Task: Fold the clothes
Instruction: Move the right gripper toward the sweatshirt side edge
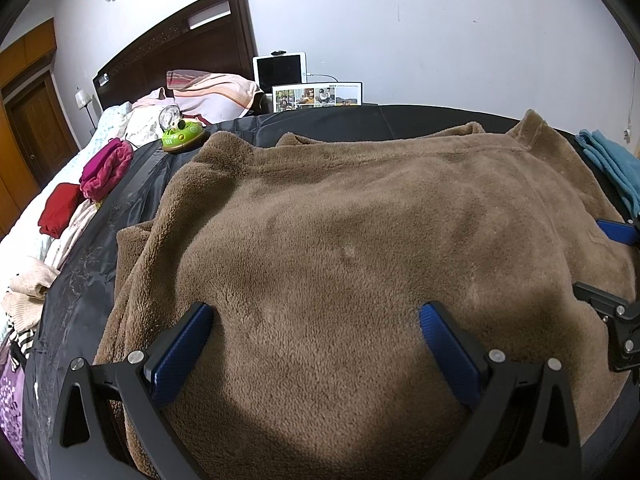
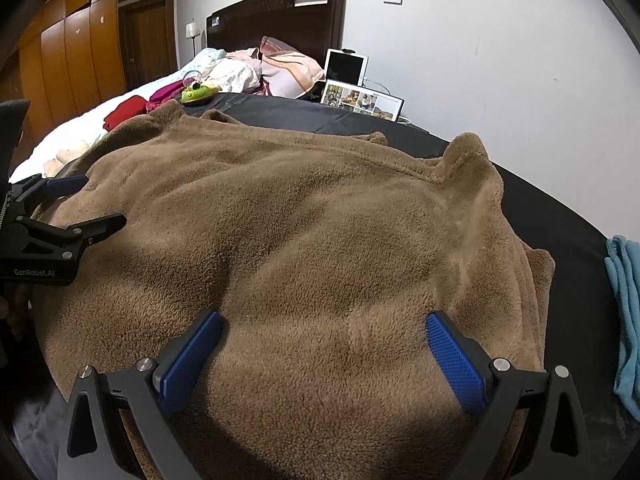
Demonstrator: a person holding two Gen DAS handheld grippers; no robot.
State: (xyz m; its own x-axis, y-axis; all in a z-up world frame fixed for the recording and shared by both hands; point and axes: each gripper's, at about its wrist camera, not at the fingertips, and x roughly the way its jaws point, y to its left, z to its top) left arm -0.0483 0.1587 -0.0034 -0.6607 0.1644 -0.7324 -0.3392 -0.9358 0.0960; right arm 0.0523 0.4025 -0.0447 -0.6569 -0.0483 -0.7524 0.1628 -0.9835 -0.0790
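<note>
A brown fleece garment [image 1: 340,248] lies spread across a black sheet [image 1: 92,264] on the bed, its collar end toward the wall. My left gripper [image 1: 316,316] hovers open over the garment's near edge, blue pads wide apart, nothing between them. My right gripper [image 2: 326,326] is open in the same way over the garment [image 2: 304,220], further right. Each gripper shows in the other's view: the right one at the right edge [image 1: 618,272], the left one at the left edge [image 2: 80,208]. Both sets of fingers sit just above or on the fleece.
A folded blue cloth [image 2: 626,312] lies on the black sheet to the right. A green toy [image 1: 182,134], a magenta cloth [image 1: 106,168] and a red cloth [image 1: 60,208] sit at the left. Pillows [image 1: 216,94], a tablet [image 1: 280,70] and a photo frame [image 1: 318,96] stand by the wall.
</note>
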